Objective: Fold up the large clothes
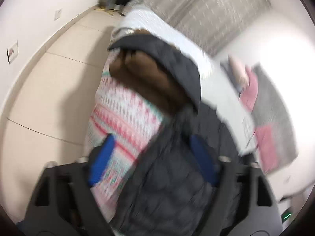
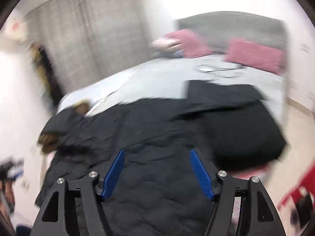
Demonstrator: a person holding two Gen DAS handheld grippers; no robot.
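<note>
Nearest me, my left gripper (image 1: 151, 163) has its jaws spread wide, the blue pads (image 1: 101, 162) standing well apart with nothing pinched; under the gap I see the dark coat (image 1: 171, 177) and a strip of the patterned sheet (image 1: 122, 106). My right gripper (image 2: 158, 172) is likewise spread, its pads clear of the cloth, with only quilted coat below the gap. I judge both are off the fabric because a fold has been laid and the coat is meant to rest as it fell.

The coat lies across the near end of the bed (image 2: 157, 72), in the right view with one panel (image 2: 222, 94) doubled over the body, which reads as a sleeve or side turned in. Its fur-trimmed hood (image 1: 145, 76) hangs towards the bed's edge by the floor (image 1: 49, 90), so that part is not yet tucked.

Both grippers point downward at a slant over the coat, hovering, not touching. The pictures are badly smeared, so fine creases escape me.

Farther off sit pink pillows (image 2: 254, 55), a grey headboard (image 2: 232, 27) and a curtain (image 2: 88, 39).
</note>
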